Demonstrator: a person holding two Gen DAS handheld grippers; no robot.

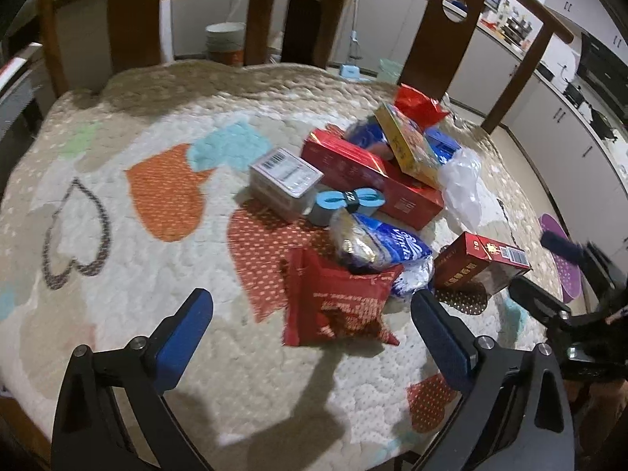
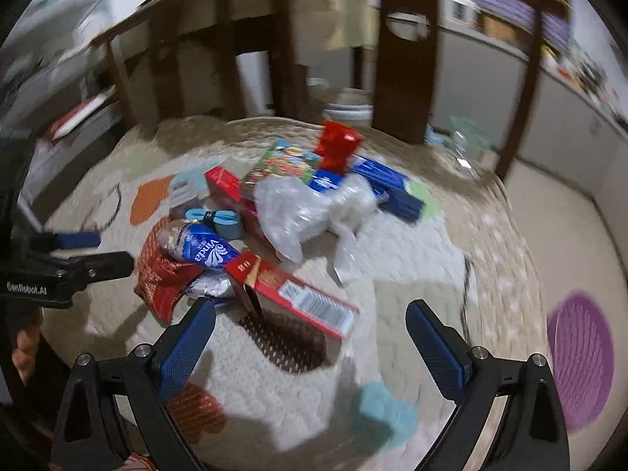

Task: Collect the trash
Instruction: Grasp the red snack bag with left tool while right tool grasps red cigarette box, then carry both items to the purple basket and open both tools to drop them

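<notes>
Round bench [image 1: 165, 357] under a quilted cloth with heart patches, rim curving across the far side and dropping away at right to bare floor. Wide open cloth on the left half and along the near edge; two dark chairs [image 1: 428, 35] hard against the far rim.

Trash heaped right of centre, well inside the rim. Long red box [image 1: 373, 180] at the back, yellow box [image 1: 408, 139] tilted on top of it, clear plastic bag [image 1: 463, 184] crumpled at its right end. Grey barcoded box [image 1: 284, 182] left of the heap, open cloth beyond it. Blue tissue pack [image 1: 384, 245] lying on a red snack bag [image 1: 337, 302], nearest of the heap. Small red box [image 1: 481, 263] just right of them, toward the right rim.

Left gripper [image 1: 310, 318] low over the near cloth, blue fingers [image 1: 184, 337] wide apart, snack bag between and just ahead, untouched. Right gripper [image 2: 310, 325] likewise spread and empty, small red box between its fingers, view blurred.
</notes>
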